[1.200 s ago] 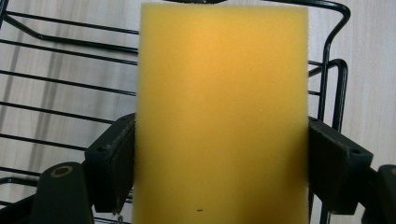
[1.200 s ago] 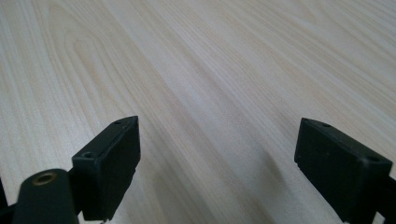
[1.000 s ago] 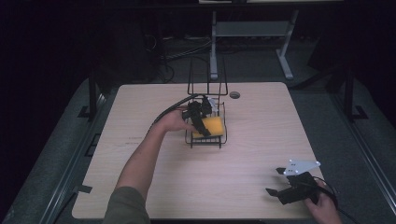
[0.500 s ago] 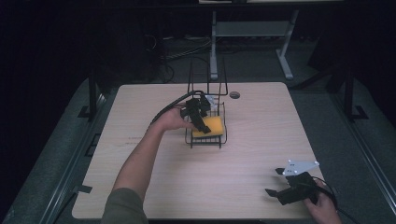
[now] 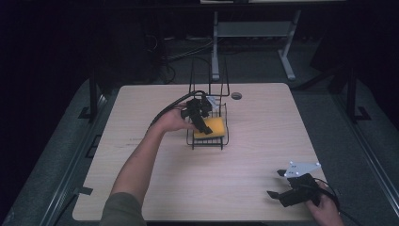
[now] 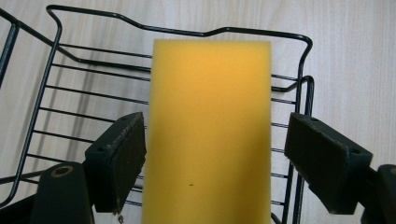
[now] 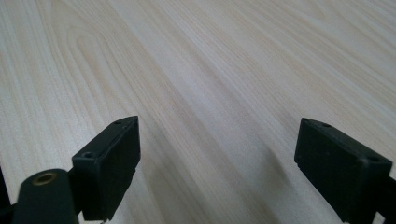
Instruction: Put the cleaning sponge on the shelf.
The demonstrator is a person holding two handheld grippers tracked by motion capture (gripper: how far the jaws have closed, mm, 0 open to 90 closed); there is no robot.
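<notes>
A yellow sponge (image 5: 214, 126) lies in a black wire basket (image 5: 207, 142) near the middle of the wooden table (image 5: 155, 99). My left gripper (image 5: 202, 123) reaches into the basket from the left, over the sponge. In the left gripper view the sponge (image 6: 210, 130) runs lengthwise between the jaws of the left gripper (image 6: 215, 140). The left jaw rests against its edge and the right jaw stands clear of it, so the gripper is open. My right gripper (image 5: 276, 183) hovers open at the table's near right corner, and the right gripper (image 7: 217, 135) has bare wood between its jaws.
The basket's tall wire back (image 5: 209, 77) rises behind the sponge. A small dark round cap (image 5: 236, 96) sits in the tabletop near the far edge. A metal stand (image 5: 254, 29) is on the floor beyond the table.
The left hand has shifted slightly at the basket. The sponge has stayed in the basket and the right gripper has held still.
</notes>
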